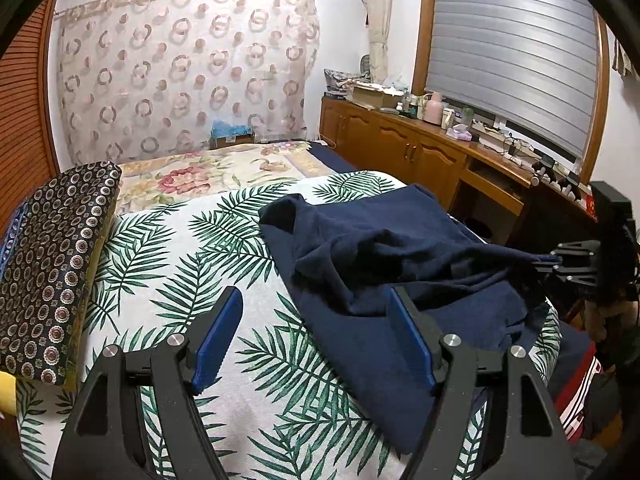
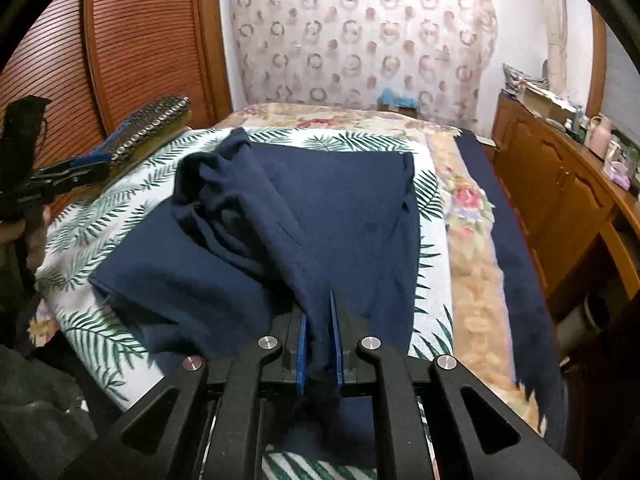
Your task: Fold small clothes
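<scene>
A navy blue garment (image 1: pixel 384 264) lies rumpled on the palm-leaf bedspread (image 1: pixel 168 264); it also shows in the right wrist view (image 2: pixel 280 216). My left gripper (image 1: pixel 316 304) is open and empty, its blue pads (image 1: pixel 218 340) wide apart, hovering over the garment's near left edge. My right gripper (image 2: pixel 318 316) is shut on a bunched fold of the garment, pulling it up and toward the bed's near edge. The right gripper also shows in the left wrist view (image 1: pixel 560 264) at the far right. The left gripper appears at the left in the right wrist view (image 2: pixel 76 172).
A dark patterned folded cushion (image 1: pixel 52 264) lies on the bed's left side. A wooden cabinet (image 1: pixel 404 148) with clutter runs along the right wall. A slatted wooden wardrobe (image 2: pixel 136 40) stands left of the bed. More clothes (image 1: pixel 576 392) lie at the bed's right corner.
</scene>
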`<state>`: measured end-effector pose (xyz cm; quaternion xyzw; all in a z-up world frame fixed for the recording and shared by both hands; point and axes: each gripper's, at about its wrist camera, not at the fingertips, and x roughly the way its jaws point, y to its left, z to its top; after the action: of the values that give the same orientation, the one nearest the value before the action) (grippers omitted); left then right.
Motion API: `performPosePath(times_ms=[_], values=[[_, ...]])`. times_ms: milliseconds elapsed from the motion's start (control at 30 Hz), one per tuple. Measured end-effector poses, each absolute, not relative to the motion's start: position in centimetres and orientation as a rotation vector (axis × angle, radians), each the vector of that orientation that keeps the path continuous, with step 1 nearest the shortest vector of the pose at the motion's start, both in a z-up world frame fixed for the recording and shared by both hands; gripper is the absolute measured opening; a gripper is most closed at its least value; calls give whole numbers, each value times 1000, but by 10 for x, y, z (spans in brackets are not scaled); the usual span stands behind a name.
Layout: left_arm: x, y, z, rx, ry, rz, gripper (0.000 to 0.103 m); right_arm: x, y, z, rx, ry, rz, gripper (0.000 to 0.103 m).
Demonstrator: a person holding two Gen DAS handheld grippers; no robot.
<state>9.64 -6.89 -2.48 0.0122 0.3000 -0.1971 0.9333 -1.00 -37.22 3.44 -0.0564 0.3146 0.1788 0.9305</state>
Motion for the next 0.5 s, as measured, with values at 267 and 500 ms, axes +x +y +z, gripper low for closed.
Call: performPosePath(times_ms=[267,500], values=[[91,-67,-22,24,598,-396,75,-15,-357,67,-157,583,385,48],[90,-53,-20,9,590,-370,75,17,-313,69,-210,567,464,50]])
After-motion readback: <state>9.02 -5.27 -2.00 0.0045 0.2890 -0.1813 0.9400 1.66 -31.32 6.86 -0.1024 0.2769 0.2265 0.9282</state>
